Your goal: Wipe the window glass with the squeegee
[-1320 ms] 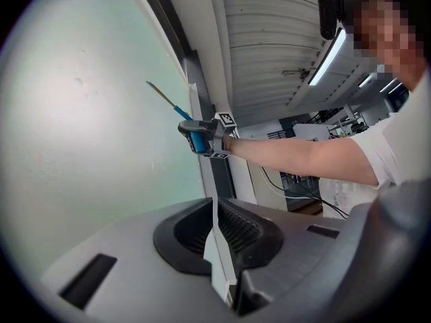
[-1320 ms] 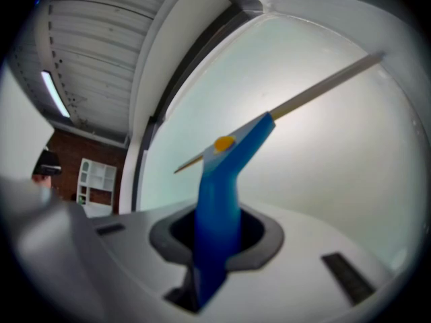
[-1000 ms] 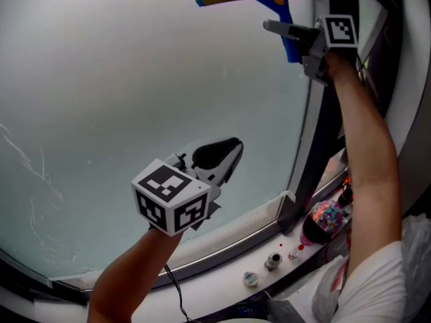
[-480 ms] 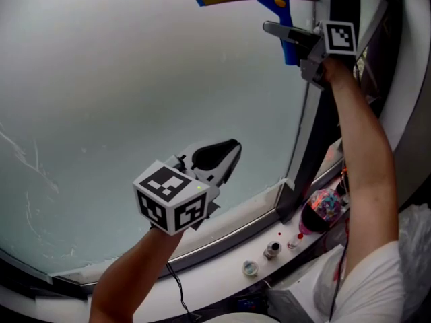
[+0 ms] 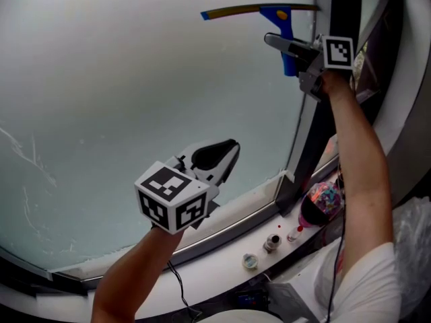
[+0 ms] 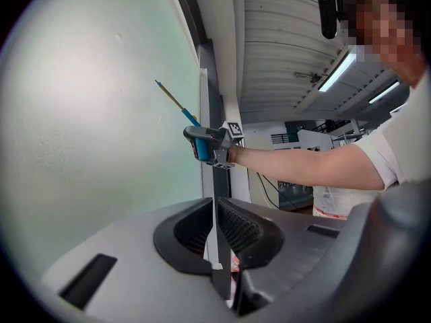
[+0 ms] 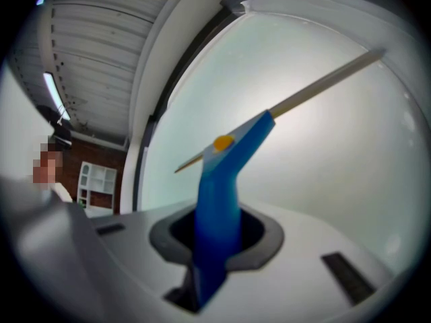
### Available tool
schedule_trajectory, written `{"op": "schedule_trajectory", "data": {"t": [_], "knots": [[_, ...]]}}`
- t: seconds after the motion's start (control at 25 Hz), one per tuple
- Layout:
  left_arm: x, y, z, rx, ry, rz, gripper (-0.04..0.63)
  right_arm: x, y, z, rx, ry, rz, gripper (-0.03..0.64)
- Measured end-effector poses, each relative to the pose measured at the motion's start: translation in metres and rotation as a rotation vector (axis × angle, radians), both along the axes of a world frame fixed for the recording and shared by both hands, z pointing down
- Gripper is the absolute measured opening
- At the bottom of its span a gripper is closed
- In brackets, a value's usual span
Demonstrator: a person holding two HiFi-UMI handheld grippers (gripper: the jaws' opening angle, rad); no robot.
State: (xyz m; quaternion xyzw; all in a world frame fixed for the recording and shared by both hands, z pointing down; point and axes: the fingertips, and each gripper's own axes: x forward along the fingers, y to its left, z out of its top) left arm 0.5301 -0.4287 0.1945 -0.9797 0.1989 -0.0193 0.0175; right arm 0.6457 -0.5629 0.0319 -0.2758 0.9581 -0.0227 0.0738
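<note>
A squeegee (image 5: 277, 16) with a blue handle and a long thin blade lies against the frosted window glass (image 5: 135, 79) near its upper right. My right gripper (image 5: 291, 51) is shut on the blue handle (image 7: 219, 194), and the blade (image 7: 323, 83) runs slantwise across the pane. Lower down, my left gripper (image 5: 217, 156) hangs in front of the glass, shut with nothing in it. From the left gripper view, the squeegee (image 6: 194, 140) and the right gripper (image 6: 217, 142) show far off beside the window frame.
A dark window frame post (image 5: 316, 133) runs down the right of the pane. The white sill (image 5: 215, 268) below carries small bottles (image 5: 273, 242) and a colourful object (image 5: 323, 210). Smears mark the glass at lower left (image 5: 30, 160).
My right gripper has slid a little downward with the squeegee along the glass beside the frame. The left gripper has stayed where it was.
</note>
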Motion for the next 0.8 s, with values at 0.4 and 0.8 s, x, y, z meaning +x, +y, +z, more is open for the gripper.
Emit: {"op": "schedule_trajectory", "data": {"t": [0.4, 0.8], "knots": [[-0.002, 0.009, 0.029, -0.037, -0.004, -0.001, 0.048, -0.002, 0.004, 0.045, -0.015, -0.018, -0.003, 0.083], [-0.004, 0.011, 0.042, -0.084, -0.008, -0.009, 0.048, 0.000, 0.003, 0.075, -0.048, -0.013, 0.000, 0.083]]}}
